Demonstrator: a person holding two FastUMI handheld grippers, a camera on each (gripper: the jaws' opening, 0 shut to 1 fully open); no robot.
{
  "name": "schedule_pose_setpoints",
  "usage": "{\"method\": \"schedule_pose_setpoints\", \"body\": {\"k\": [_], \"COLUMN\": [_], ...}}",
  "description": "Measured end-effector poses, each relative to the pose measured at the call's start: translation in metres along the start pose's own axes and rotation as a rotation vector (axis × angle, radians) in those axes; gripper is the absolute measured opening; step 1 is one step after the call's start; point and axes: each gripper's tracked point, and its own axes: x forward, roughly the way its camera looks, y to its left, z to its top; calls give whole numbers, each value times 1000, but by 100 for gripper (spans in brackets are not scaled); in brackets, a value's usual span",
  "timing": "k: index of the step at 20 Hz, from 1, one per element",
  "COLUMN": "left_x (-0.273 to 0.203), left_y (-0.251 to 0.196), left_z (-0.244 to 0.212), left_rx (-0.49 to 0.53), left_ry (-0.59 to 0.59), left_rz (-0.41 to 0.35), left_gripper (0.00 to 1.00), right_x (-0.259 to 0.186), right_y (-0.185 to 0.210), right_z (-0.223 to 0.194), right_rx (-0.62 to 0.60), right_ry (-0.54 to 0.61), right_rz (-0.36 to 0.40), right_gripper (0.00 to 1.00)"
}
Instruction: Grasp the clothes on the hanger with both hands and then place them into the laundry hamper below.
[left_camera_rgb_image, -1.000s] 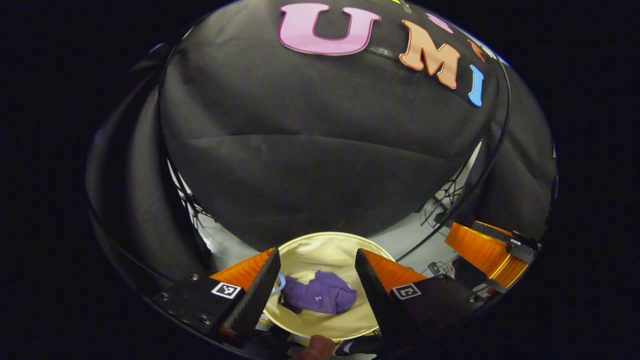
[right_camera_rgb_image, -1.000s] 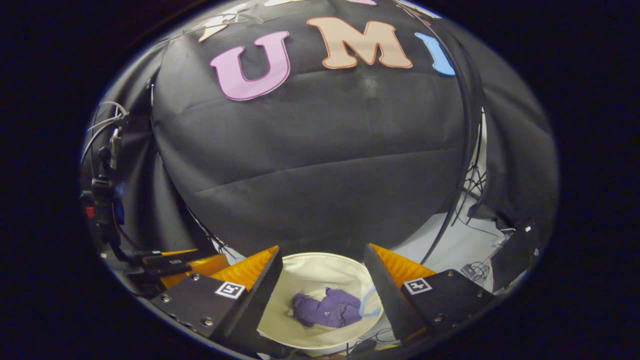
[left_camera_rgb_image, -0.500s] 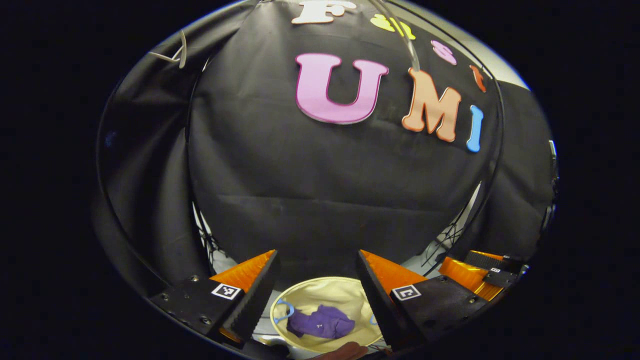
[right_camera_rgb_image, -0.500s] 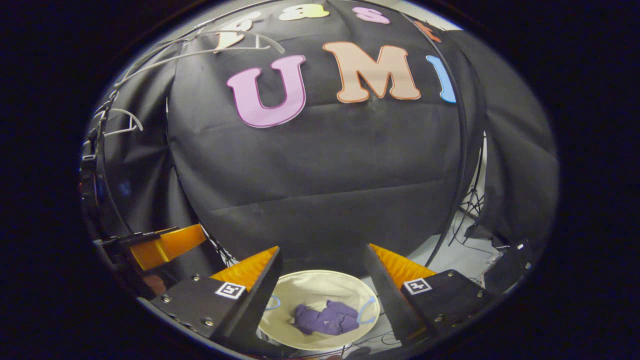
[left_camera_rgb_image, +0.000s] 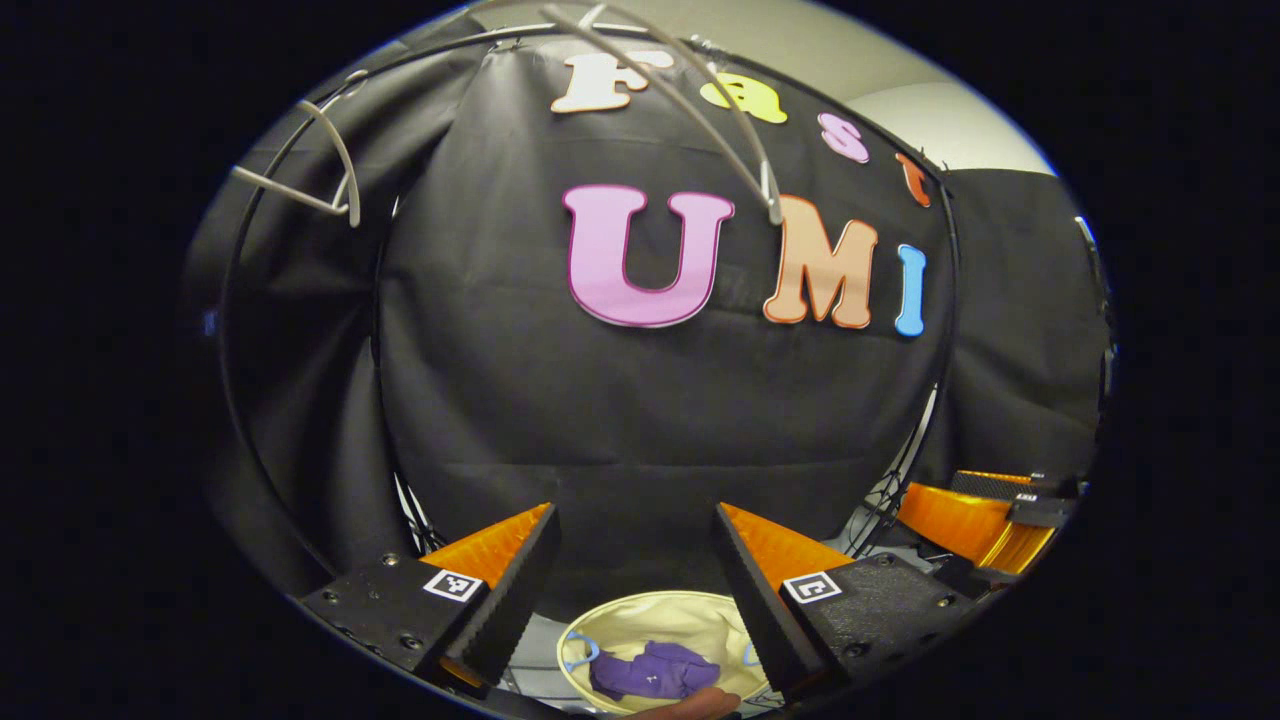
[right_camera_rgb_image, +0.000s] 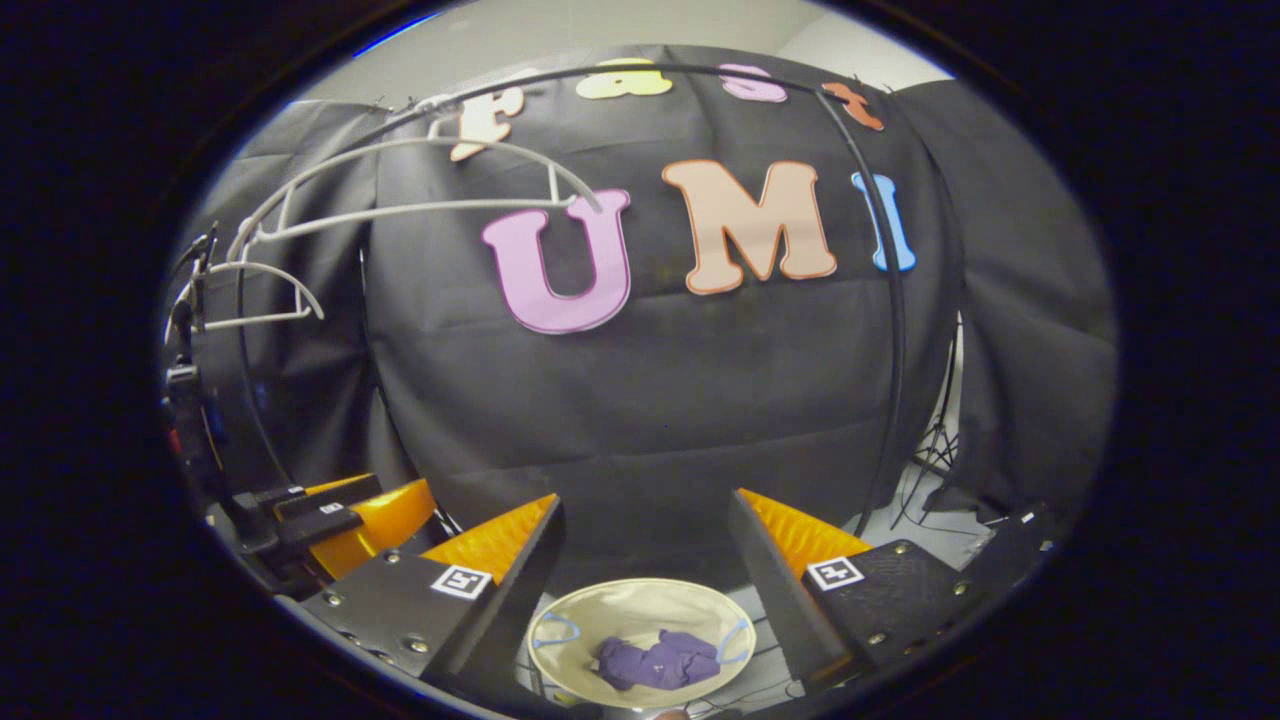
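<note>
Left gripper view. Left gripper (left_camera_rgb_image: 633, 560) at bottom of frame, fingers spread wide apart, nothing between them. Laundry hamper (left_camera_rgb_image: 640, 618), round and cream-coloured, far below, framed by the gap between the fingers. Purple clothes (left_camera_rgb_image: 652, 671) crumpled on the hamper's floor, beside a blue handle loop (left_camera_rgb_image: 578, 655). Part of a hand (left_camera_rgb_image: 692, 705) at the bottom edge. Pale hanger (left_camera_rgb_image: 690, 110) bare at upper centre, another hanger (left_camera_rgb_image: 318, 170) at upper left, both on a curved black rail (left_camera_rgb_image: 232, 330). Right gripper (left_camera_rgb_image: 985, 512) at lower right, state not discernible here.

Right gripper view. Right gripper (right_camera_rgb_image: 645, 560) at bottom of frame, fingers likewise parted, holding nothing. Laundry hamper (right_camera_rgb_image: 585, 615) directly below and between them, purple clothes (right_camera_rgb_image: 658, 663) lying inside near its middle, well apart from both fingers. Bare hangers (right_camera_rgb_image: 400, 195) at upper left on the black rail (right_camera_rgb_image: 893, 330). Left gripper (right_camera_rgb_image: 345, 515) at lower left, state not discernible here. Grey floor (right_camera_rgb_image: 905, 520) with cables at lower right.
</note>
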Motion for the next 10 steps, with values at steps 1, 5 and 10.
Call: {"method": "schedule_pose_setpoints", "body": {"k": [1,5,10], "left_x": [-9,-45,-89], "left_y": [-3,-9,-12], "left_z": [8,39,68], "left_rx": [12,21,-26], "left_ry": [-19,-74,-113], "left_rz": [-3,-13,-57], "left_gripper": [99,88,88], "right_x": [-10,-45,-96], "right_y": [5,15,23], "right_z": [7,37,64], "right_rx": [0,-9,17], "right_ry": [-15,-80,-145], "right_rz": [8,26,61], "right_gripper": [93,93,93]}}
